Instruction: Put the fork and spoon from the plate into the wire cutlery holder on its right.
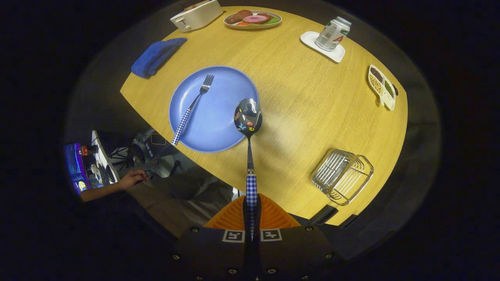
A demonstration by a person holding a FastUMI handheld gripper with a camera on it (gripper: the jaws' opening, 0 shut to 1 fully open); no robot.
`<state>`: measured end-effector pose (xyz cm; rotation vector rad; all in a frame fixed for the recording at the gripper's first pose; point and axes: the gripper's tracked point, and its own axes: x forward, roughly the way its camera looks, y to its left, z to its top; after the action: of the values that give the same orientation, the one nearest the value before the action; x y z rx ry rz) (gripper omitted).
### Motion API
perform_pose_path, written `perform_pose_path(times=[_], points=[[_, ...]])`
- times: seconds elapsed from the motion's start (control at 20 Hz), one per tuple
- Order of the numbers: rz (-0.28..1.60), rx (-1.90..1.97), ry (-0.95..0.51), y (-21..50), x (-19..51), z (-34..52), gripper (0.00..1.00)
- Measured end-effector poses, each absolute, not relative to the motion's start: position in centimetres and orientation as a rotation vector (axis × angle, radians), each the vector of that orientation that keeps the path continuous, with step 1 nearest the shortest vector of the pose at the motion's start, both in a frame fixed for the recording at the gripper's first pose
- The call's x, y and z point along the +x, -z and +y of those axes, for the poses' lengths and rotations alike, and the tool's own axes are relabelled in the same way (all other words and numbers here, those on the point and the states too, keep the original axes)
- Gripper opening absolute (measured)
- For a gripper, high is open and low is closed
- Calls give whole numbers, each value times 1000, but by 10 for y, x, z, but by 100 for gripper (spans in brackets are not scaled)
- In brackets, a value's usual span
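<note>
Two fingers of the gripper point(251, 212) clamp the spoon point(248, 117) by its checked handle at lower centre, bowl raised over the plate point(230, 89) edge. The fork point(193, 105) lies on the plate, left of centre. The holder point(342, 175) sits lower right.

We see the spoon point(248, 117) clamped by its handle between the gripper point(252, 210) fingers, bowl ahead over the plate point(222, 128) rim. The fork point(192, 107) lies on that plate, ahead-left; the wire cutlery holder point(342, 176) stands on the table point(297, 101), ahead-right.
</note>
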<state>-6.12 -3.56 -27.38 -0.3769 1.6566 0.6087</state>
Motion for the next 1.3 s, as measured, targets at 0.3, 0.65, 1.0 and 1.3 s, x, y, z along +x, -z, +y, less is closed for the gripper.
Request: perform_pose_path(times=[0.3,0.65,1.0,1.3], points=[[1714,-448,-575,248,-76,-103,0],[1796,-403,-504,237,-83,-156,0],[1838,-395,-446,232,-74,-189,0],[1890,-391,-427,240,-61,-199,0]])
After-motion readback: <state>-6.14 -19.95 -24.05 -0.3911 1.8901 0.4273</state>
